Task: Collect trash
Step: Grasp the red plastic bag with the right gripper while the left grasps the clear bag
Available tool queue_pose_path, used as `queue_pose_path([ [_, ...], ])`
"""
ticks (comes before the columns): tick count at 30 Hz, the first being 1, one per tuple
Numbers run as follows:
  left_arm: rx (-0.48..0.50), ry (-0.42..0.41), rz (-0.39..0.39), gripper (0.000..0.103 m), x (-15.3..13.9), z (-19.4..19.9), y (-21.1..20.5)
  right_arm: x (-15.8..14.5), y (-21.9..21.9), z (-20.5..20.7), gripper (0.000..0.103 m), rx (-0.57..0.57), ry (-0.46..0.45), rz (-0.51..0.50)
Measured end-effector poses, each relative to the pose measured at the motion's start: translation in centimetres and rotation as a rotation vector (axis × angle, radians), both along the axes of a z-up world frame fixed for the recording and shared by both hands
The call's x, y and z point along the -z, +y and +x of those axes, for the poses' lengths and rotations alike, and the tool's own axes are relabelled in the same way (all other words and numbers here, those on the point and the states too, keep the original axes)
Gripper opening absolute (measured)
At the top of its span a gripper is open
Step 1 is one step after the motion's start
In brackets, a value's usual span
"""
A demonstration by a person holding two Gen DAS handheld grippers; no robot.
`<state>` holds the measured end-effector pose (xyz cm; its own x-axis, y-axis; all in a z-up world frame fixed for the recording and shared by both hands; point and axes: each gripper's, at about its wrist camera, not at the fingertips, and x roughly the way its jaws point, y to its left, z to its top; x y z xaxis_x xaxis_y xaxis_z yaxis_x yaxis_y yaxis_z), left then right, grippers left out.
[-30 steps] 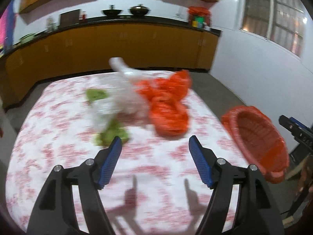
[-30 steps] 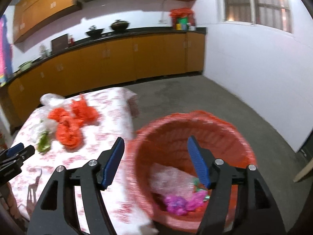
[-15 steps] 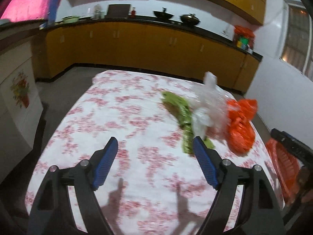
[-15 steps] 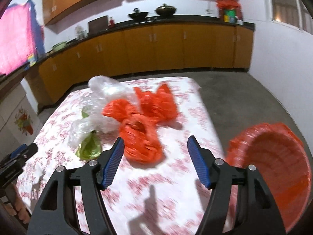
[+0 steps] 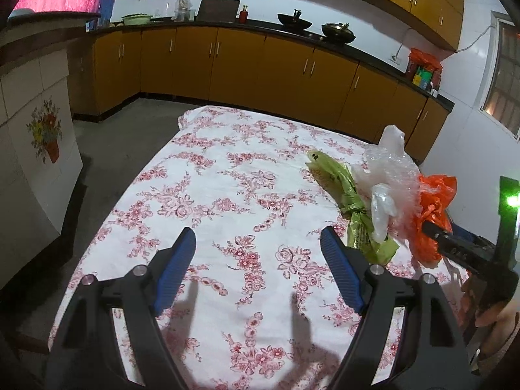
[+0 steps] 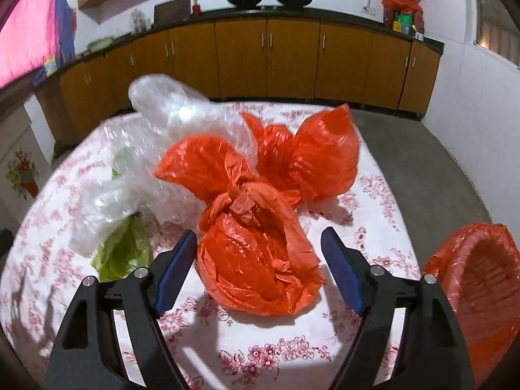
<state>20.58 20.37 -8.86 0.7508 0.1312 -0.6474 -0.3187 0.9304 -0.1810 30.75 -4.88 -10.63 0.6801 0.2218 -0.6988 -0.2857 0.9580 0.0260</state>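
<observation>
Orange knotted plastic bag (image 6: 256, 253) sits on the floral-clothed desk (image 6: 292, 357) straight ahead of your right tool (image 6: 259, 260), whose jaws have just been widening, empty, about it, while your left tool (image 5: 258, 266) gapes empty farther off.

The cloth (image 5: 227, 201) lay bare across its near and left parts, open room for a gripper. To the right, a green bag (image 5: 351, 195), clear wrap (image 5: 386, 175) and orange bags (image 6: 256, 250) crowded together, touching, leaving no gap between them. The right gripper (image 6: 258, 256) stood wide just before the nearest orange bag. A bare strip of cloth ran between that bag and the basket (image 6: 481, 279) at the table's right edge.
</observation>
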Motion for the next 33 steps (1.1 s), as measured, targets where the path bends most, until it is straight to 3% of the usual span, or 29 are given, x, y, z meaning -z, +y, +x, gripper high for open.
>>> queue_pose_path([
  [2,0.006,0.004,-0.006,0.078,0.2,0.2,-0.1,0.4,0.2,0.3,0.075,-0.009,0.021,-0.007],
  [4,0.013,0.007,-0.009,0.078,0.3,0.4,-0.3,0.5,0.2,0.4,0.062,-0.015,0.037,-0.003],
  [10,0.039,0.005,-0.018,0.078,0.4,0.8,-1.2,0.3,-0.2,-0.3,0.044,-0.026,0.042,0.016],
  [16,0.06,-0.001,-0.026,0.078,-0.1,1.2,-2.0,-0.1,-1.0,-1.5,0.038,-0.031,0.042,0.046],
  [30,0.179,-0.03,-0.014,0.077,-1.7,4.6,-5.9,-1.3,-4.8,-4.5,0.036,0.018,0.007,0.071],
  [33,0.228,-0.013,-0.03,0.07,-1.3,6.5,-7.1,-1.1,-5.4,-4.7,0.036,0.028,0.013,0.072],
])
